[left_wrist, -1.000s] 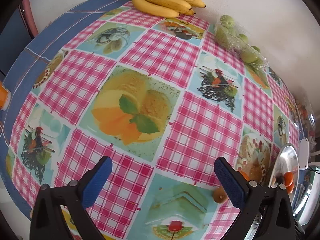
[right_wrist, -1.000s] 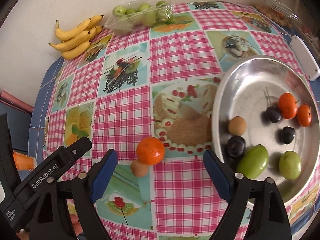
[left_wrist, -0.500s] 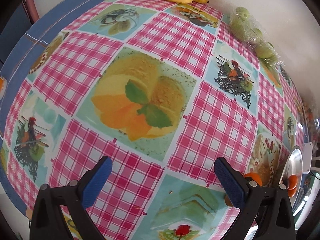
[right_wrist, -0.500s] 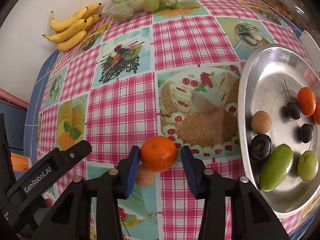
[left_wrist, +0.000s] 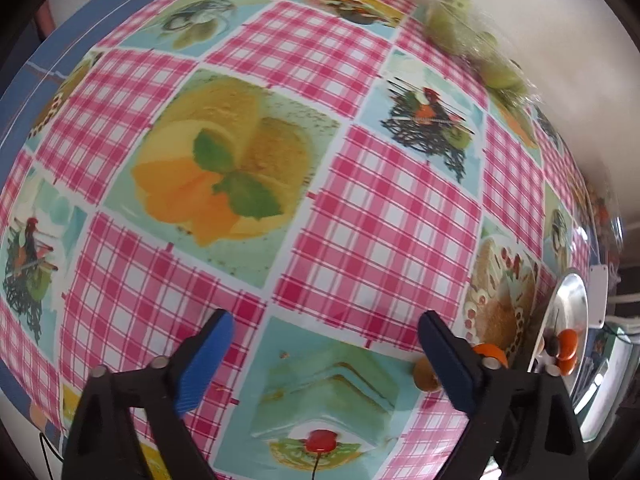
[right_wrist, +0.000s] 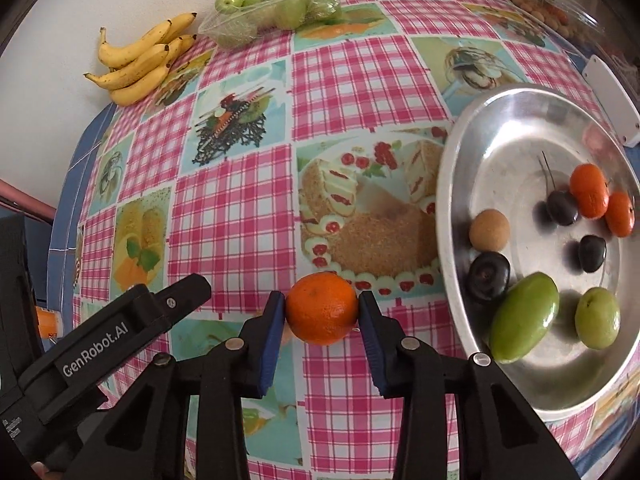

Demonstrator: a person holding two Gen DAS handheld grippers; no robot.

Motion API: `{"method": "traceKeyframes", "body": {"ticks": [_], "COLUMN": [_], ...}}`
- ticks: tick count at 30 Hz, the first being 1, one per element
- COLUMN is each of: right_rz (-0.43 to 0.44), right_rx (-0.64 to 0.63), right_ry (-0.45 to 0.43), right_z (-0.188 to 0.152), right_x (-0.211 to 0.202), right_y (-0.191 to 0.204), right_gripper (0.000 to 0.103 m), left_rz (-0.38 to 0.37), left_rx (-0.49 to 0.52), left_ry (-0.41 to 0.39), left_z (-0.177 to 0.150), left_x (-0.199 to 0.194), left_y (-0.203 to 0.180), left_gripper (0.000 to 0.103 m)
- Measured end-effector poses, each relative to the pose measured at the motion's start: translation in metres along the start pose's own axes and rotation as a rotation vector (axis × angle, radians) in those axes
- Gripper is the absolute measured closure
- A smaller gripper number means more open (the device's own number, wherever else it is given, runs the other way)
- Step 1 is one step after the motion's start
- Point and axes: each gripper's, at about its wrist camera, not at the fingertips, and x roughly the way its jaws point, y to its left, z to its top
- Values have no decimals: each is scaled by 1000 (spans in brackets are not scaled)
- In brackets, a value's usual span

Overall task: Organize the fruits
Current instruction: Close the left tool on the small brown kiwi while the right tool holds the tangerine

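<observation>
Right gripper [right_wrist: 322, 312]: fingers clamped on one orange [right_wrist: 322, 308], both blue pads pressed against its sides. The orange sits over the desk [right_wrist: 236, 216] and its checked cloth, left of the metal tray [right_wrist: 456, 184].

Left gripper [left_wrist: 326, 344]: fingers set wide and closing, nothing between them, only bare cloth below. In the right wrist view one black finger of it lies just left of the right gripper.

Tray contents, counted:
- small oranges [right_wrist: 590, 196]: 2, touching, at the far right.
- dark plums [right_wrist: 489, 276]: 3, spread through the middle.
- round brown fruit [right_wrist: 489, 230]: 1, just above the nearest plum.
- long green fruit [right_wrist: 524, 318]: 1, near the front rim.
- round green fruit [right_wrist: 597, 318]: 1, right of the long one.
Total in the tray: 8.

On the desk, outside the tray:
- small brown fruit [left_wrist: 426, 374]: 1, seen in the left wrist view just beside the left gripper's right finger.
- bananas [right_wrist: 140, 62]: 1 bunch at the far edge by the wall; at least 4 show.
- clear bag of green fruit [right_wrist: 276, 10]: 1, right of the bananas; the count inside cannot be told.
</observation>
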Motion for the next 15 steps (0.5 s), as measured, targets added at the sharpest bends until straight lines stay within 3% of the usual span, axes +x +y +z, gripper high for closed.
{"method": "traceKeyframes", "body": {"ticks": [11,15], "right_rz": [-4,-6], "right_rx": [33,38], "right_ry": [23,19], "right_z": [-17,-21], "right_x": [-11,-16], "right_y": [-21,-27], "right_gripper": [64,64], "left_rz": [-112,-157], "left_rx": [45,39], "left_ry": [42,73], "left_z": [-6,-7], "left_x": [8,13], "left_y": [-33,-40], "left_gripper": [50,59]}}
